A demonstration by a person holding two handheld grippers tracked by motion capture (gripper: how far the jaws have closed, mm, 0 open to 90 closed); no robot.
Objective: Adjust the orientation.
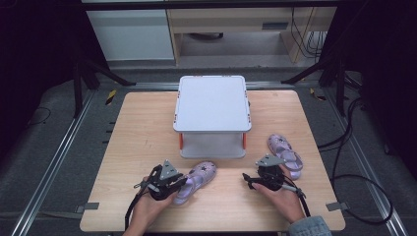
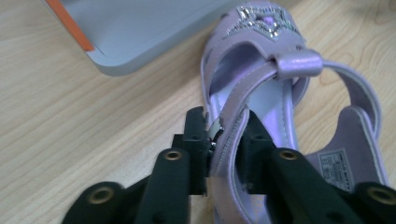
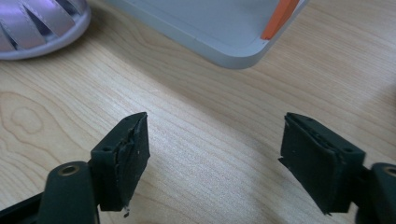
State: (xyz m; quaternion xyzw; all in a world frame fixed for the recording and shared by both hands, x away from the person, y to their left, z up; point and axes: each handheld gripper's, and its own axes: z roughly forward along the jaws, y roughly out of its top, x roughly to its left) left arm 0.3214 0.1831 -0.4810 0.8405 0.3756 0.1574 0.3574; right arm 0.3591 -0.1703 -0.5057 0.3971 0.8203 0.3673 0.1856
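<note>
A purple sandal [image 1: 199, 177] lies on the wooden table [image 1: 142, 147] in front of a grey two-level shelf [image 1: 212, 103]. My left gripper [image 1: 177, 186] is at its heel end. In the left gripper view my left gripper [image 2: 226, 140] is shut on the purple sandal's [image 2: 275, 102] side strap, at the small buckle. A second purple sandal [image 1: 285, 153] lies to the right of the shelf's front. My right gripper [image 1: 253, 179] sits just left of it, apart from it. In the right gripper view my right gripper [image 3: 215, 158] stands open over bare wood, with nothing between the jaws.
The grey shelf's base [image 2: 140, 32] with an orange post lies close ahead of the left gripper. The right gripper view has the same base [image 3: 210, 28] ahead and a sandal's toe [image 3: 37, 23] at its upper left. Cables trail off the table's right side.
</note>
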